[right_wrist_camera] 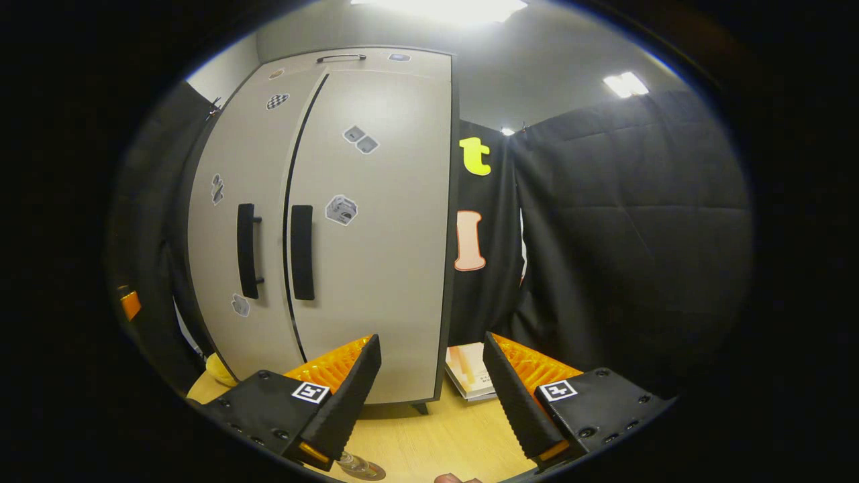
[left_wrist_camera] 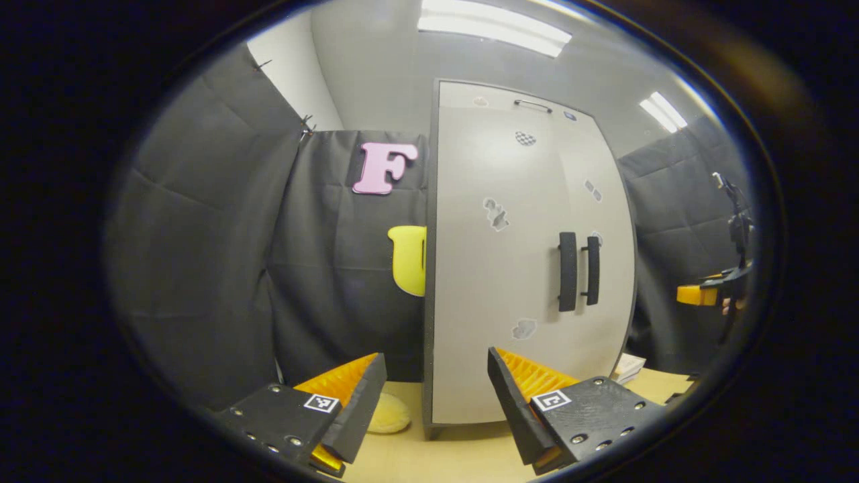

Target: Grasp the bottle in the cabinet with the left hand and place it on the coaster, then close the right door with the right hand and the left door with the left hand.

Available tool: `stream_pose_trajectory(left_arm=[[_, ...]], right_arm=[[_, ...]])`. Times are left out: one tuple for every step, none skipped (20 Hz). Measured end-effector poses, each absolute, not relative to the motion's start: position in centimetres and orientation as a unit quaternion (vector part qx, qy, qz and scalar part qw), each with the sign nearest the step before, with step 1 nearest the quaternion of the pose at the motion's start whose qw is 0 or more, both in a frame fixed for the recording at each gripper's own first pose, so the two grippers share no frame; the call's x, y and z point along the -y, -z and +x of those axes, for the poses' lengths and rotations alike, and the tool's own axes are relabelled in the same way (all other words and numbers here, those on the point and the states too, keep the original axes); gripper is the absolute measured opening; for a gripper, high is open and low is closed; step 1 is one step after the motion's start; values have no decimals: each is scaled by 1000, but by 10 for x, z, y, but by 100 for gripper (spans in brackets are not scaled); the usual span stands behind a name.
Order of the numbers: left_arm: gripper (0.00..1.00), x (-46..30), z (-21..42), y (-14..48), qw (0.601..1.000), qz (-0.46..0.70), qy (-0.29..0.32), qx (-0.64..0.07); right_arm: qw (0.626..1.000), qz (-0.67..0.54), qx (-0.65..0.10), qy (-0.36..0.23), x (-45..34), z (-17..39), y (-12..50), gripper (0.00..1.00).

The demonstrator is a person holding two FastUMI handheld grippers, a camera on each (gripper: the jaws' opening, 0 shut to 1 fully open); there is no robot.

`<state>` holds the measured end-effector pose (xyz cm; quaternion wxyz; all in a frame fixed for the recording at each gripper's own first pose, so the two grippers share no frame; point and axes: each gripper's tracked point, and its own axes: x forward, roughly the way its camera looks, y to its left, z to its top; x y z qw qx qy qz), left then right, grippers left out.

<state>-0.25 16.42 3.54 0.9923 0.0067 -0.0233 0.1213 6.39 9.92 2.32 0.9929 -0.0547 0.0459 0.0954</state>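
The grey cabinet (left_wrist_camera: 496, 268) stands on the wooden table with both doors shut, so the bottle inside is hidden. Its two black handles (left_wrist_camera: 568, 272) sit side by side. My left gripper (left_wrist_camera: 436, 367) is open and empty, facing the cabinet's left door from a short way off. My right gripper (right_wrist_camera: 431, 349) is also open and empty, pointing at the cabinet's (right_wrist_camera: 335, 221) right edge. A small round clear and brown thing (right_wrist_camera: 362, 467) lies on the table at the bottom edge of the right gripper view; whether it is the coaster I cannot tell.
A yellow soft pad (left_wrist_camera: 389, 414) lies on the table left of the cabinet. A stack of books (right_wrist_camera: 470, 372) lies by its right side. The other gripper (left_wrist_camera: 711, 292) shows far right in the left gripper view. Black cloth walls close in all round.
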Motion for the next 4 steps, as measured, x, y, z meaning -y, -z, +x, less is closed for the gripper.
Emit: stream_pose_trajectory(left_arm=[[88, -165, -4, -33, 992, 8, -127, 20], [88, -165, -7, -31, 991, 10, -131, 17], [95, -164, -9, -30, 991, 10, -135, 13], [94, -164, -9, -29, 990, 11, -141, 6]], right_arm=[[992, -55, -50, -99, -100, 66, -23, 97], [992, -56, -50, -103, -100, 68, -23, 98], [992, -57, -49, -101, -97, 71, -23, 97], [992, -55, -49, -100, -93, 74, -22, 97]])
